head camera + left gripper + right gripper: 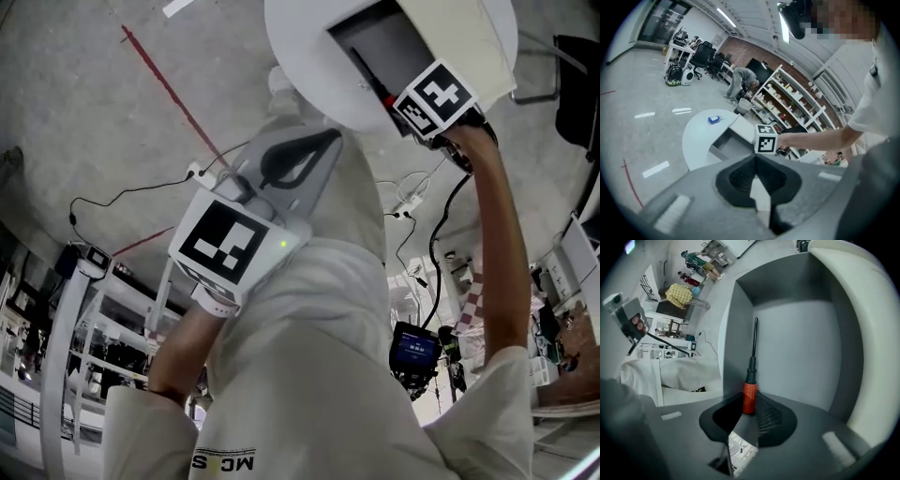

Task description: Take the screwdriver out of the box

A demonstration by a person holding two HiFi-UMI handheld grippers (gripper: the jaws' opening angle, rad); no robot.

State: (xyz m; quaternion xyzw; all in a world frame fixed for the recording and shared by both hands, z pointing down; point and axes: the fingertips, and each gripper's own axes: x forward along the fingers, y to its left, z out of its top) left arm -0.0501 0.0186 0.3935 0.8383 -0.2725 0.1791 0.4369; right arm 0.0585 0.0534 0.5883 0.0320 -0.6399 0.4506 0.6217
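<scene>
A screwdriver (pixel 749 397) with a red handle and a thin black shaft lies in the open grey box (pixel 738 333), along its left wall. My right gripper (pixel 749 405) reaches down into the box and is shut on the end of the red handle. In the head view the box (pixel 370 42) stands on a round white table (pixel 300 56), and the right gripper's marker cube (pixel 433 98) covers its jaws. My left gripper (pixel 328 139) hangs short of the table, in front of my white top, shut with nothing in it. In its own view the left gripper (pixel 757 157) points towards the box (pixel 729 143).
A small blue object (pixel 713 119) lies on the far part of the table (pixel 698 136). Cables (pixel 141 192) and a red line (pixel 173 94) run over the concrete floor. Shelves (pixel 787 101), office chairs (pixel 701 56) and a bending person (pixel 740 79) stand far behind.
</scene>
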